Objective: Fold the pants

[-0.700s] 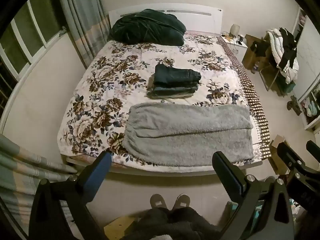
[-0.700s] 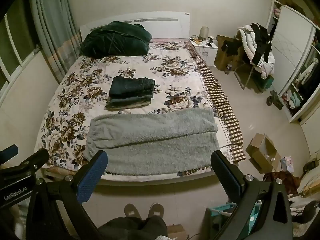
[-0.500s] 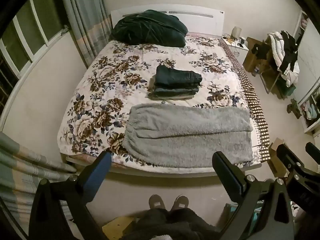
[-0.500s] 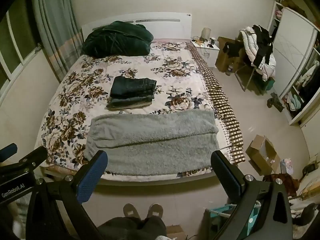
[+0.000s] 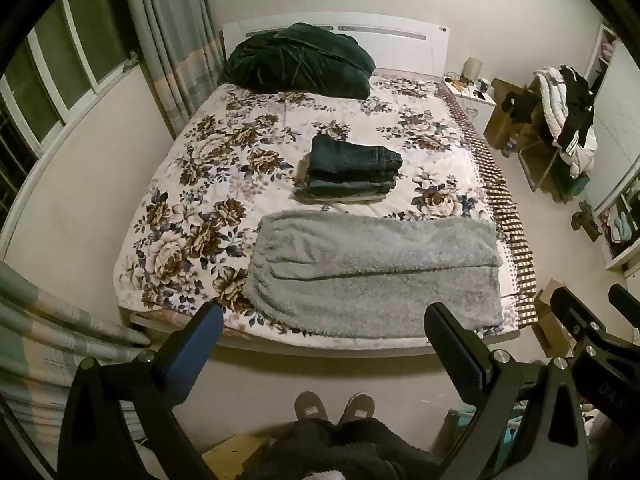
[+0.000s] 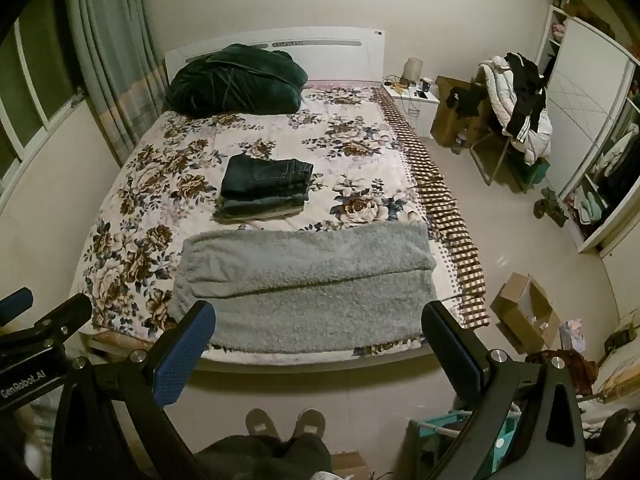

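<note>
Grey fleece pants (image 5: 376, 272) lie flat across the foot of the bed, folded lengthwise, waistband to the left; they also show in the right wrist view (image 6: 308, 284). A stack of folded dark jeans (image 5: 352, 172) sits behind them mid-bed, also in the right wrist view (image 6: 264, 188). My left gripper (image 5: 324, 344) is open and empty, held back from the bed's foot edge above the floor. My right gripper (image 6: 320, 344) is open and empty, at the same distance.
The floral-covered bed (image 5: 208, 184) has a dark green duvet bundle (image 5: 296, 64) at the headboard. A nightstand (image 6: 412, 100), a chair piled with clothes (image 6: 516, 104), cardboard boxes (image 6: 524, 312) and a wardrobe (image 6: 588, 92) stand to the right. Curtains (image 5: 172, 48) hang left. The person's slippers (image 6: 284, 420) are below.
Both grippers have drifted slightly back from the bed. Nothing on the bed has moved.
</note>
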A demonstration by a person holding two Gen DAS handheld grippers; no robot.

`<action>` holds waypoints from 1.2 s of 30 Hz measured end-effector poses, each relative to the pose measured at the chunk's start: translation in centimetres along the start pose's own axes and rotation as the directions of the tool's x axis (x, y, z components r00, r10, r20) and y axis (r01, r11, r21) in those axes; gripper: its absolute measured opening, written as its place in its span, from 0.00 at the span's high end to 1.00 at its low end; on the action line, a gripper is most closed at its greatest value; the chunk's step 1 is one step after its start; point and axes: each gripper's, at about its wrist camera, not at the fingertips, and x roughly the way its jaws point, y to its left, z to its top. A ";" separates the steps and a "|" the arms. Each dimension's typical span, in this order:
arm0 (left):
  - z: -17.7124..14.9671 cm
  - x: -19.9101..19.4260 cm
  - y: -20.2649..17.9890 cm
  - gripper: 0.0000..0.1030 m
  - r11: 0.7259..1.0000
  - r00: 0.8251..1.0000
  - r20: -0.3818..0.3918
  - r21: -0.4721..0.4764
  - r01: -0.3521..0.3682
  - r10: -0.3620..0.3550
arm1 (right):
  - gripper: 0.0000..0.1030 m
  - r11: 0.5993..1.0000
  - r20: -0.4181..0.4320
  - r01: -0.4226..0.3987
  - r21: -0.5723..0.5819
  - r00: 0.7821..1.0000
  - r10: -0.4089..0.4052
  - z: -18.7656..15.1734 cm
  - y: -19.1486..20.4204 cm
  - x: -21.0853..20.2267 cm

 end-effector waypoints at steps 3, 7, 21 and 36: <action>0.7 -0.3 -0.2 0.00 1.000 1.000 0.002 -0.006 0.001 -0.001 | 0.00 1.000 0.002 0.001 -0.003 1.000 -0.001 -0.1 -0.1 -0.2; 1.0 -0.5 -0.5 0.00 1.000 1.000 0.004 -0.010 0.004 -0.004 | 0.00 1.000 0.004 0.001 -0.005 1.000 -0.001 0.6 -0.2 -0.6; 0.8 -0.5 -0.3 0.00 1.000 1.000 0.009 -0.010 0.009 -0.009 | 0.00 1.000 0.007 0.002 -0.005 1.000 -0.002 1.2 -0.3 -1.2; 0.8 -0.7 -0.3 0.00 1.000 1.000 0.010 -0.010 0.013 -0.013 | 0.00 1.000 0.009 0.002 -0.008 1.000 -0.002 0.9 -0.5 -1.0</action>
